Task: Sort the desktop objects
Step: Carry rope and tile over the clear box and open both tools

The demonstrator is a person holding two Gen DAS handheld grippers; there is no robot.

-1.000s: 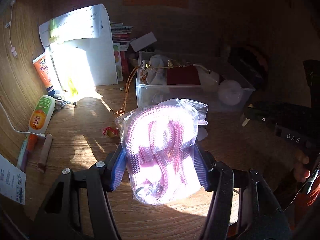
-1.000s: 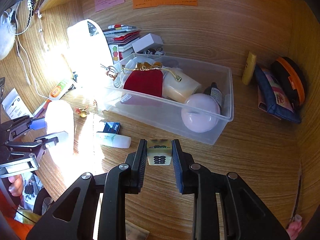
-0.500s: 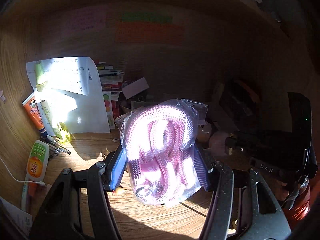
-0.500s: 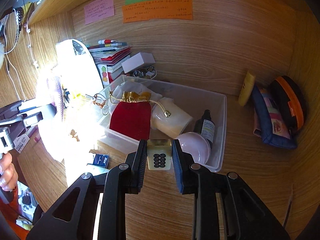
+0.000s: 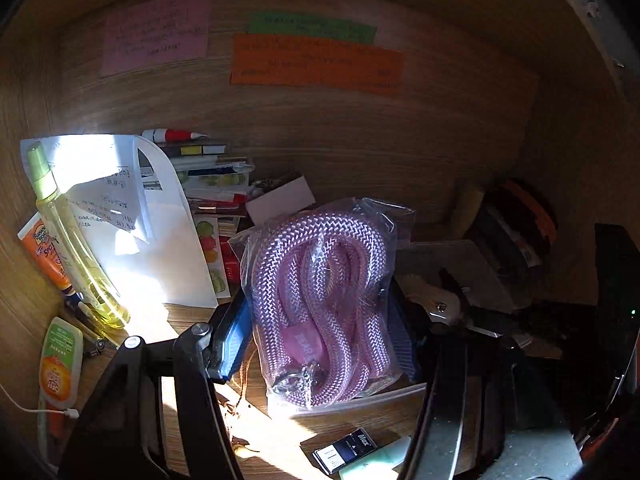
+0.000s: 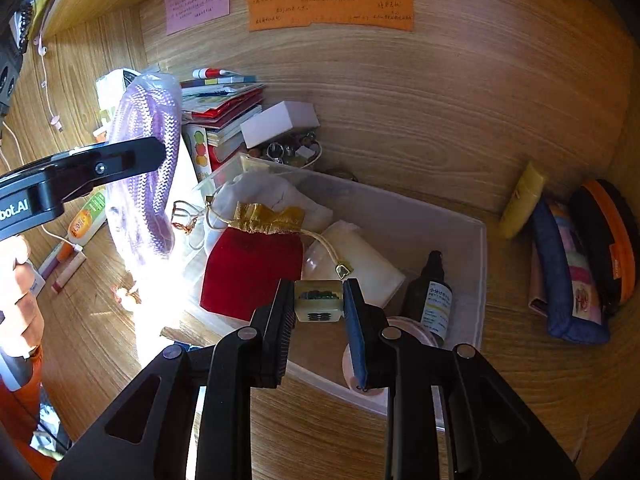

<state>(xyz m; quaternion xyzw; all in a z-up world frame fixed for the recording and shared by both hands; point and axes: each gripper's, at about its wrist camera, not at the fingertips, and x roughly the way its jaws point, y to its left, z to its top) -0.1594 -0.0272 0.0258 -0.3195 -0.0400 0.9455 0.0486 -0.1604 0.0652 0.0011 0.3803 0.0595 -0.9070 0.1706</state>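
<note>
You are tilting the right gripper [image 6: 319, 307] downward over the clear bin [image 6: 478, 280], clamping a small tile [image 6: 319, 307] at its fingertips. Your left gripper [image 5: 316, 316] is squeezing the bagged pink rope [image 5: 320, 300], lifted off the desk [image 5: 280, 436].

desk [image 6: 520, 380]: wood-grain surface, matt, fine streaks
storage bin [image 6: 482, 280]: clear plastic, slightly cloudy, smooth
rope [image 5: 320, 280]: pink braided cord, woven texture, sealed in glossy crinkled clear plastic bag
pouch [image 6: 252, 276]: red velvet-like cloth, matt, gold shiny fabric rim
tile [image 6: 319, 307]: cream, smooth, hard-looking, dark dots on the face
dropper bottle [image 6: 430, 292]: dark, glossy, paper label
right gripper [image 6: 319, 312]: black matt plastic arms, blue ribbed pads
sticky notes [image 6: 330, 4]: matt paper, orange, green, pink
spray bottle [image 5: 76, 248]: translucent yellow plastic, glossy
</note>
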